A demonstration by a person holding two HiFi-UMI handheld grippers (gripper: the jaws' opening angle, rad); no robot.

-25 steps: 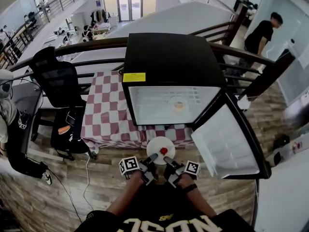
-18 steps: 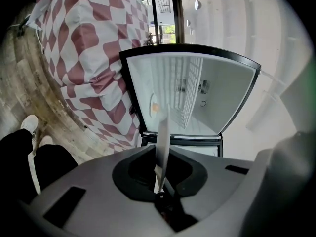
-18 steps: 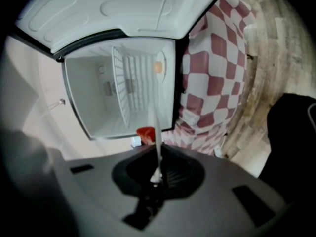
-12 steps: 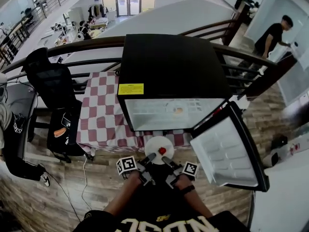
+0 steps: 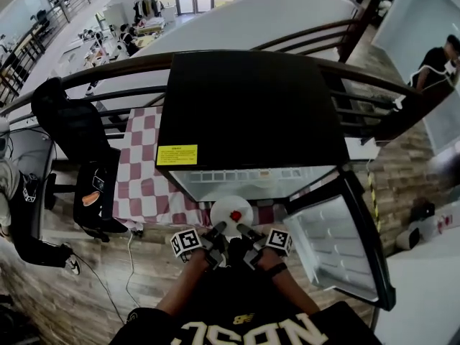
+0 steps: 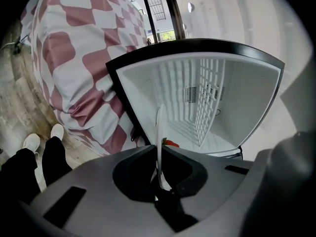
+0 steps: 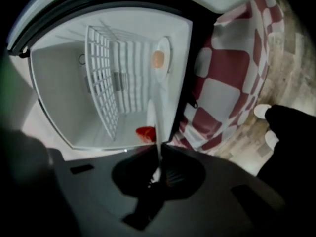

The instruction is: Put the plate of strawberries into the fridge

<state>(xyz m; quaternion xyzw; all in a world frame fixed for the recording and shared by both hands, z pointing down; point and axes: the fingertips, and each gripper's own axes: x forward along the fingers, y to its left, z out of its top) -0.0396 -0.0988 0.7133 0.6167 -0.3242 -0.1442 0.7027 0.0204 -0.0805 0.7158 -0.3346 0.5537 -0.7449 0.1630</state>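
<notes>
Fridge [image 5: 251, 113] open beside checkered tablecloth [image 5: 144, 185]; plank floor [image 5: 79, 300]; railing [image 5: 115, 67] behind.

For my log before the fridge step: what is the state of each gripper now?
Left gripper: closed on the rim of the plate.
Right gripper: closed on the same plate's rim.

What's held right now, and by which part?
The white plate carrying a strawberry, pinched at its near rim: left gripper on the rim's left part, right gripper on its right part.
</notes>
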